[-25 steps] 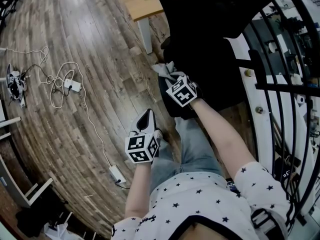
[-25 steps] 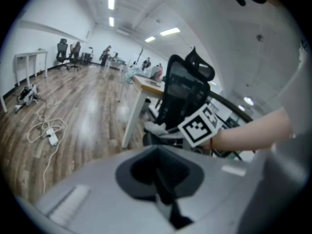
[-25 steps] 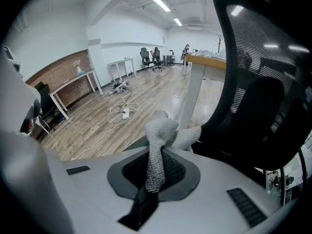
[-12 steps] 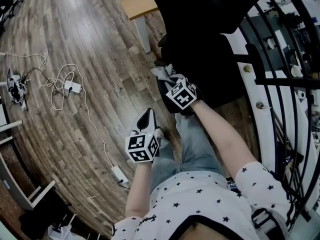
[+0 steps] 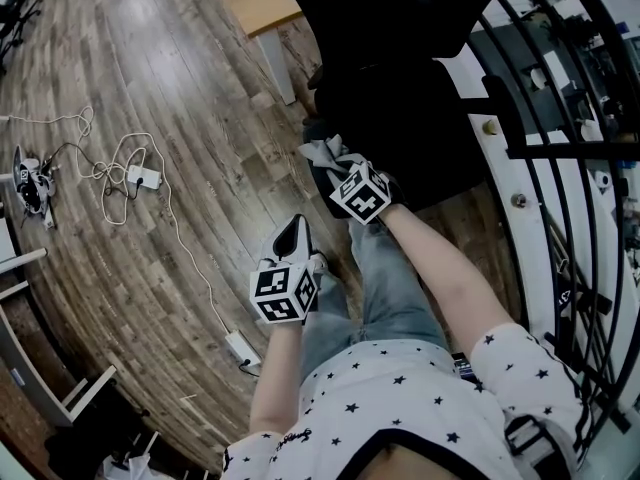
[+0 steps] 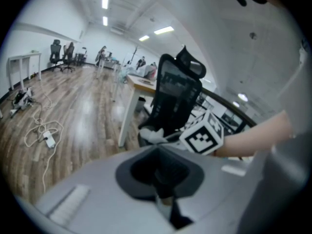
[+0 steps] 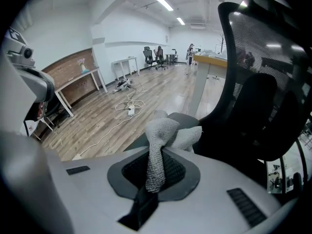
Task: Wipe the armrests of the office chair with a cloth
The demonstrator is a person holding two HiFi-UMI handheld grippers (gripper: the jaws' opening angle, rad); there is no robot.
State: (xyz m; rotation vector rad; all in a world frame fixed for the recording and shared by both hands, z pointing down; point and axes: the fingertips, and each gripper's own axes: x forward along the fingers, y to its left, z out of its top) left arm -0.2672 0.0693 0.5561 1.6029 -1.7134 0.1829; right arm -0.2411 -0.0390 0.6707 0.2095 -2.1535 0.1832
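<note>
At front edge of armrest (image 7: 187, 117) on office chair (image 5: 400, 88): right gripper (image 7: 153, 179) clamped on grey cloth (image 7: 163, 135), bunched over pad. Left gripper (image 6: 163, 182) closed, empty, over wood floor (image 5: 150, 68). Open floor leftward; desk (image 5: 255, 3) ahead, railing (image 5: 570, 148) at right.

My right gripper (image 5: 338, 165) holds the cloth (image 5: 324, 150) between its jaws on the armrest (image 7: 187, 117) at the left of the office chair (image 5: 400, 108), with my left gripper (image 5: 293, 234) nearer me, the desk (image 5: 262, 8) behind the chair, cables (image 5: 120, 173) on the floor far left, and a railing (image 5: 560, 153) right.
</note>
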